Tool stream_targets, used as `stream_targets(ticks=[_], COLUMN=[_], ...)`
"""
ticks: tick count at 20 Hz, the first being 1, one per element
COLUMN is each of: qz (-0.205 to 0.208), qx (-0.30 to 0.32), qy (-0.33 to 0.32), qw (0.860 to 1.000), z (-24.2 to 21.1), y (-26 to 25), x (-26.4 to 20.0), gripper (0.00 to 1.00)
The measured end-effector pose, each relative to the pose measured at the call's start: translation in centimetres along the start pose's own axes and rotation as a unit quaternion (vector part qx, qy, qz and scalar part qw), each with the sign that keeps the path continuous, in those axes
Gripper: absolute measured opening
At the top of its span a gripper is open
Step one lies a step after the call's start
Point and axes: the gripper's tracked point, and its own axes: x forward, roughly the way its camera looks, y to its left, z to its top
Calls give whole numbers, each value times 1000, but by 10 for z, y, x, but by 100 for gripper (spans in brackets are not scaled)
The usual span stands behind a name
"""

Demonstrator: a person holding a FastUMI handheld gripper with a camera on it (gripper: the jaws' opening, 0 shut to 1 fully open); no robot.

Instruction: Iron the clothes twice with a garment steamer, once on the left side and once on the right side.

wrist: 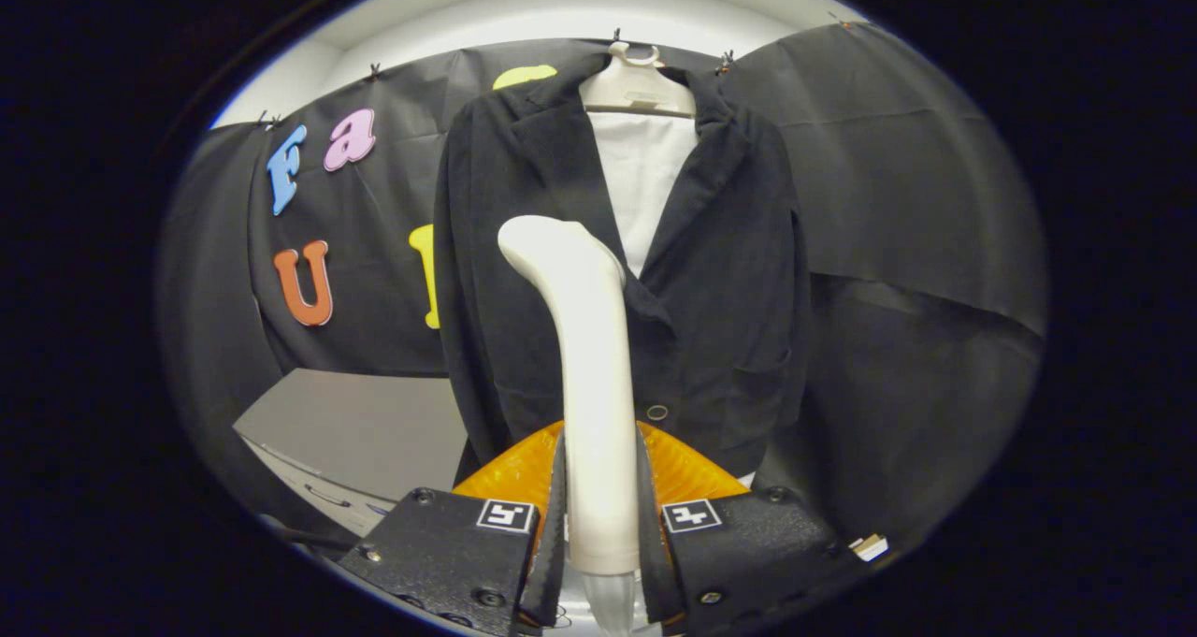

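The claw (pixel 598 525) is clamping both fingers on the white garment steamer (pixel 584 356) handle, its head apparently touching the black jacket's (pixel 720 272) left front. The jacket is hanging on a white hanger (pixel 636 85) just ahead.

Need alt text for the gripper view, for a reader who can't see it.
The gripper is shut on a white steamer, whose head points up at a dark jacket. The jacket hangs on a white hanger over a white shirt; a grey cabinet sits beside it.
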Motion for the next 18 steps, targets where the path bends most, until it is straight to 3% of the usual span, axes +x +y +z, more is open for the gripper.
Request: stream_targets(ticks=[18], qz=[-16], qx=[8], qy=[101], qw=[995], z=[-109], y=[-18], x=[28], gripper=[37])
